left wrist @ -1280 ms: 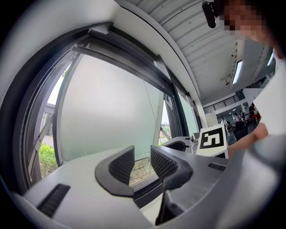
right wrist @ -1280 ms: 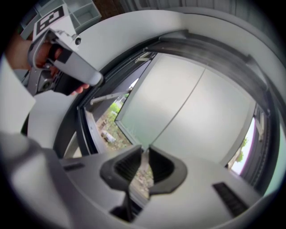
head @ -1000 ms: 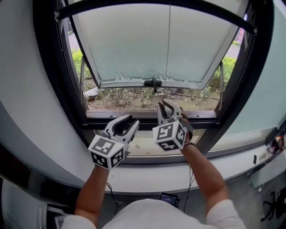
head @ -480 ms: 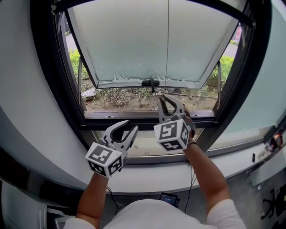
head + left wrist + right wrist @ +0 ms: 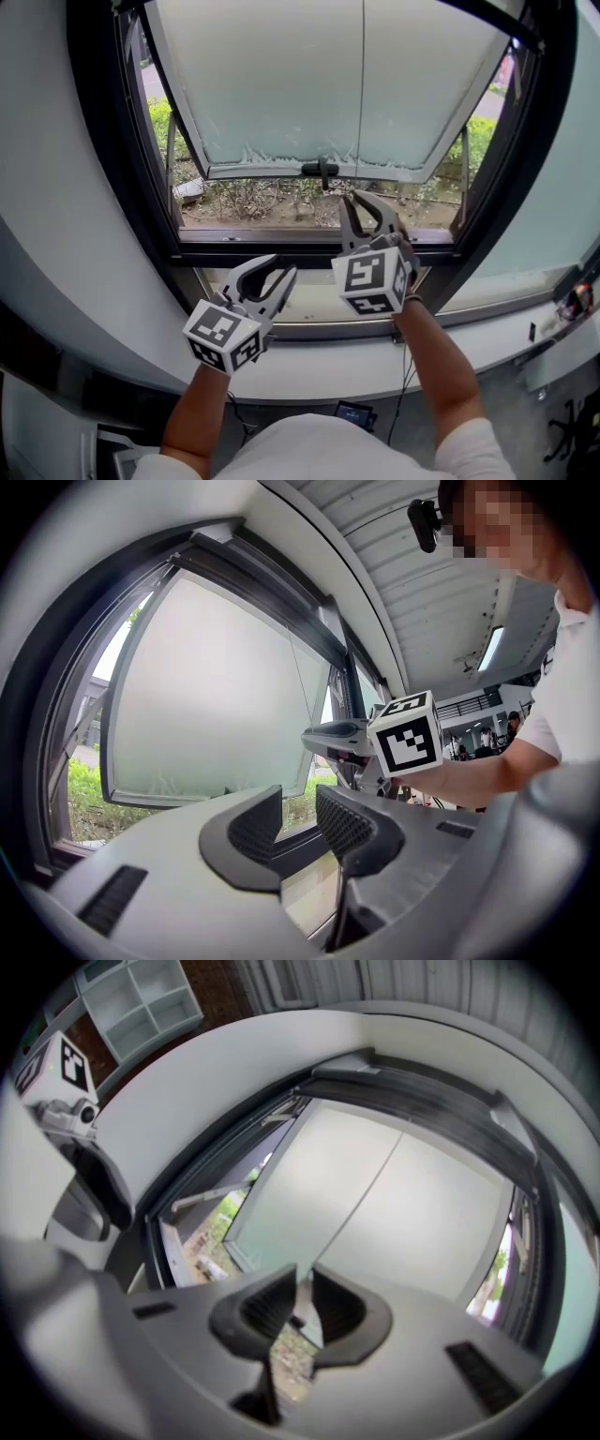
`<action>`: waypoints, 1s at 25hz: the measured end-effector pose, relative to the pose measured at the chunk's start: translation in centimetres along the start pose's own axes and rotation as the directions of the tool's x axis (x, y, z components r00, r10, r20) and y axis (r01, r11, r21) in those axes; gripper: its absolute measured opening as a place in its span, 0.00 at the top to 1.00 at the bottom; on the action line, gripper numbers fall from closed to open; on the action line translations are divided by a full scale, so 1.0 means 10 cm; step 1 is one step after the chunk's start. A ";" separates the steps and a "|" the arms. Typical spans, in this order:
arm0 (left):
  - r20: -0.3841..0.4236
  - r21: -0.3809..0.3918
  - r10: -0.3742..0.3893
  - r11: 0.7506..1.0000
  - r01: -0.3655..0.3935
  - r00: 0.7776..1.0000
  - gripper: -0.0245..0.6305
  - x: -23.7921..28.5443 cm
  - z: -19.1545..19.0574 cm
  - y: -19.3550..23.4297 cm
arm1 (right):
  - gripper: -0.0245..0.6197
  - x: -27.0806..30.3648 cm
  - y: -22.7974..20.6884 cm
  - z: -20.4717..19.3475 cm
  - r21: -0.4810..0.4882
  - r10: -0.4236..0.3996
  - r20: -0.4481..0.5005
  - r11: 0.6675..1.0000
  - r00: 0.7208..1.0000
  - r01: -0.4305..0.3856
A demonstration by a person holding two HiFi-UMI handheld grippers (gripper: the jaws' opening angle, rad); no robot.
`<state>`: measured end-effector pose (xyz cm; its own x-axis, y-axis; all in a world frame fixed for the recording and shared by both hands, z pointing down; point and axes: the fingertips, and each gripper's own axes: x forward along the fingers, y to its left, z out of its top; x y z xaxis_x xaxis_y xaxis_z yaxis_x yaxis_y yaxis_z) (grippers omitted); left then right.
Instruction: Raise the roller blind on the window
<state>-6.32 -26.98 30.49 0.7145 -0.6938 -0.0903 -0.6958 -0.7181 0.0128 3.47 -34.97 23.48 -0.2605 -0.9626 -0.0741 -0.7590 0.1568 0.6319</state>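
Observation:
A thin blind cord (image 5: 363, 84) hangs straight down in front of the frosted window sash (image 5: 272, 94), which is tilted open outward. The blind itself is out of view. My right gripper (image 5: 361, 199) is raised before the lower edge of the sash. In the right gripper view the cord (image 5: 367, 1183) runs down into the narrow gap of that gripper (image 5: 302, 1279), and a slit of light still shows between the pads. My left gripper (image 5: 279, 266) is lower and to the left, over the bottom of the frame, open and empty (image 5: 298, 803).
The black window frame (image 5: 309, 255) surrounds the opening, and a black handle (image 5: 320, 170) sits on the sash's lower edge. Bushes and soil lie outside. A white ledge (image 5: 309, 373) runs below, and white walls stand on both sides. Cables hang under the ledge.
The right gripper has risen a little and shifted right along the cord. The left gripper has sunk slightly. Neither pair of jaws has changed its gap.

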 end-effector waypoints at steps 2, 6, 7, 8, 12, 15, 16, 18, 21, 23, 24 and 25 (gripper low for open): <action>-0.001 0.000 0.001 1.000 -0.001 1.000 0.77 0.00 0.00 0.00 | 0.86 -0.01 -0.02 0.02 0.003 -0.002 0.008 1.000 1.000 0.002; 0.000 -0.003 -0.002 1.000 0.002 1.000 0.77 0.01 -0.01 -0.01 | 0.86 -0.01 -0.03 0.04 0.003 -0.005 0.022 1.000 1.000 0.004; -0.001 -0.004 -0.003 1.000 0.003 1.000 0.77 0.01 -0.02 -0.01 | 0.87 -0.01 -0.05 0.04 0.005 -0.006 0.022 1.000 1.000 0.005; -0.003 -0.005 -0.004 1.000 0.004 1.000 0.77 0.01 -0.02 -0.01 | 0.86 -0.01 -0.06 0.05 0.006 -0.007 0.022 1.000 1.000 0.007; -0.004 -0.005 -0.006 1.000 0.006 1.000 0.77 0.02 -0.01 -0.02 | 0.86 -0.03 -0.16 0.14 -0.001 -0.023 0.037 1.000 0.999 0.023; -0.001 -0.006 -0.008 1.000 0.008 1.000 0.77 0.02 0.01 -0.02 | 0.87 -0.04 -0.25 0.23 -0.018 -0.038 0.055 0.999 0.998 0.039; 0.000 -0.006 -0.009 1.000 0.009 1.000 0.77 0.01 0.01 -0.02 | 0.86 -0.04 -0.28 0.26 -0.023 -0.045 0.059 0.999 0.997 0.046; 0.001 -0.008 -0.010 1.000 0.010 1.000 0.77 0.01 0.01 -0.02 | 0.87 -0.05 -0.33 0.33 -0.030 -0.056 0.071 0.998 0.996 0.058; 0.000 -0.011 -0.012 1.000 0.012 1.000 0.77 0.01 0.01 -0.02 | 0.86 -0.03 -0.38 0.38 -0.038 -0.058 0.079 0.997 0.995 0.061; -0.001 -0.012 -0.013 1.000 0.013 1.000 0.77 0.01 0.00 -0.03 | 0.87 -0.03 -0.40 0.39 -0.048 -0.062 0.076 0.997 0.995 0.065; -0.002 -0.012 -0.013 1.000 0.013 1.000 0.77 0.01 0.00 -0.03 | 0.87 -0.04 -0.40 0.40 -0.052 -0.063 0.076 0.996 0.995 0.067; -0.004 -0.012 -0.013 1.000 0.013 1.000 0.77 0.01 0.00 -0.03 | 0.87 -0.03 -0.41 0.40 -0.055 -0.063 0.078 0.996 0.995 0.067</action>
<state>-6.04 -26.84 30.49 0.7240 -0.6844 -0.0863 -0.6853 -0.7279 0.0231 4.25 -34.39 17.79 -0.2583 -0.9503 -0.1737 -0.7410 0.0795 0.6668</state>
